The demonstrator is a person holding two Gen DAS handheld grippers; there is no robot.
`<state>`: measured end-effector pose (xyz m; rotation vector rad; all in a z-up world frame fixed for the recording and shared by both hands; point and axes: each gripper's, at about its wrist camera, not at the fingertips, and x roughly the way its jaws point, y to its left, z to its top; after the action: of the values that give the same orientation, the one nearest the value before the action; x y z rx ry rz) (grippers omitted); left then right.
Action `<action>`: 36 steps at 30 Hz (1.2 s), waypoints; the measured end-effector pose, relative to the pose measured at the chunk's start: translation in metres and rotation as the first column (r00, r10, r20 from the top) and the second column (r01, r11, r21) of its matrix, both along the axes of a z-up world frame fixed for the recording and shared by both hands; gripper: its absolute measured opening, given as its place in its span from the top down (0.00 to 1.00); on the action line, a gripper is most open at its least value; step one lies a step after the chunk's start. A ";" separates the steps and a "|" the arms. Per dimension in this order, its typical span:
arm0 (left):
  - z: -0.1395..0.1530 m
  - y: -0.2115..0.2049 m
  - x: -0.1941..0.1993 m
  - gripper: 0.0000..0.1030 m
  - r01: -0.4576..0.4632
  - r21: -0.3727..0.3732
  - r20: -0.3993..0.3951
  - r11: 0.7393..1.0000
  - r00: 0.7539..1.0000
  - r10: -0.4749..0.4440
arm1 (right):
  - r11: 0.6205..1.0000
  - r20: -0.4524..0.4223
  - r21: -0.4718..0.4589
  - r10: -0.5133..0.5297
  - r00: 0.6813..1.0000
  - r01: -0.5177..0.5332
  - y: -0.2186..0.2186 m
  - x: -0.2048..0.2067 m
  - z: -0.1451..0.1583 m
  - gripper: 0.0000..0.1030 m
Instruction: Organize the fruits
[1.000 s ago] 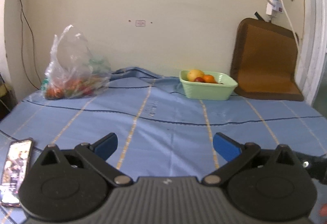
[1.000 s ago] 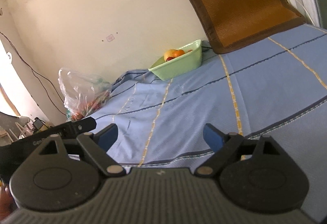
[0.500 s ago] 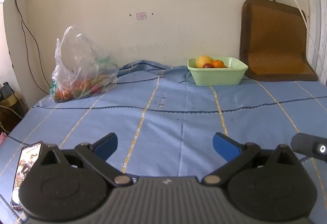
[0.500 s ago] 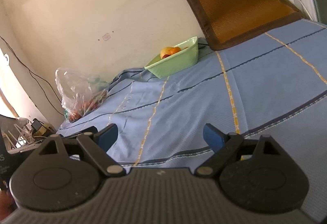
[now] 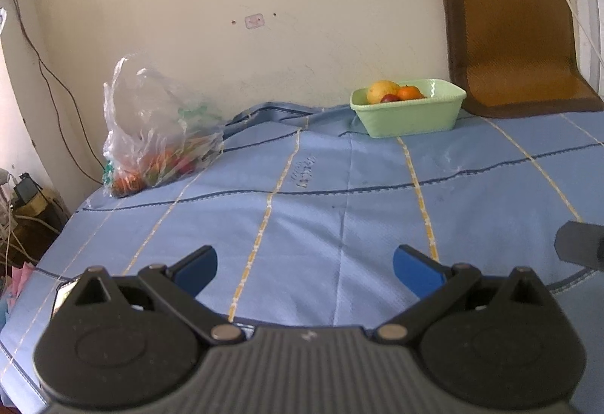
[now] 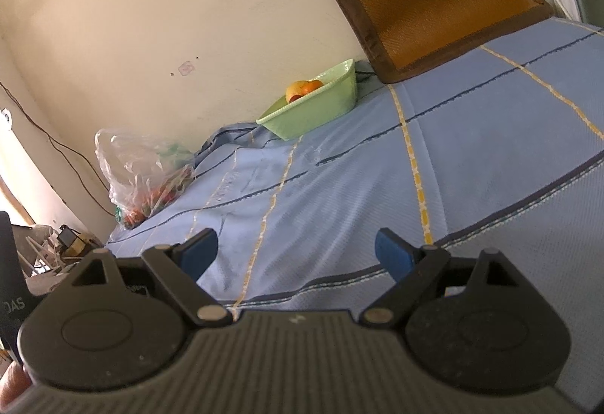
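On a ribbed blue cloth, crinkled clear plastic bag, glossy green rectangular tub, both grippers' jaws apart.

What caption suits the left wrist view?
Open left gripper faces a clear plastic fruit bag and green plastic tub on blue cloth.

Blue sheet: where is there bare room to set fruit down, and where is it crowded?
The sheet lies bare between the plastic bag and green tub, and forward to both open grippers. Crowded: the back edge by the wall, holding bag, tub and brown mat.
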<state>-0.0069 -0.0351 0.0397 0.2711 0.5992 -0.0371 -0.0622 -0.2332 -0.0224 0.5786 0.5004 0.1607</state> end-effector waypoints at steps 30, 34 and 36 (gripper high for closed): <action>-0.007 -0.007 0.004 0.00 0.023 0.043 -0.040 0.999 0.999 -0.021 | 0.999 -0.019 0.046 -0.017 1.000 0.018 -0.012 0.003 -0.008 0.10; -0.006 -0.009 0.004 0.00 0.029 0.045 -0.038 0.999 0.999 -0.027 | 0.999 -0.018 0.046 -0.018 1.000 0.019 -0.013 0.002 -0.008 0.10; -0.006 -0.011 0.003 0.00 0.034 0.048 -0.037 0.998 0.999 -0.033 | 0.999 -0.017 0.047 -0.020 1.000 0.021 -0.013 0.002 -0.008 0.10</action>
<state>-0.0043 -0.0459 0.0340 0.3283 0.6322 -0.0599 -0.0600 -0.2461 -0.0303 0.6312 0.5077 0.1484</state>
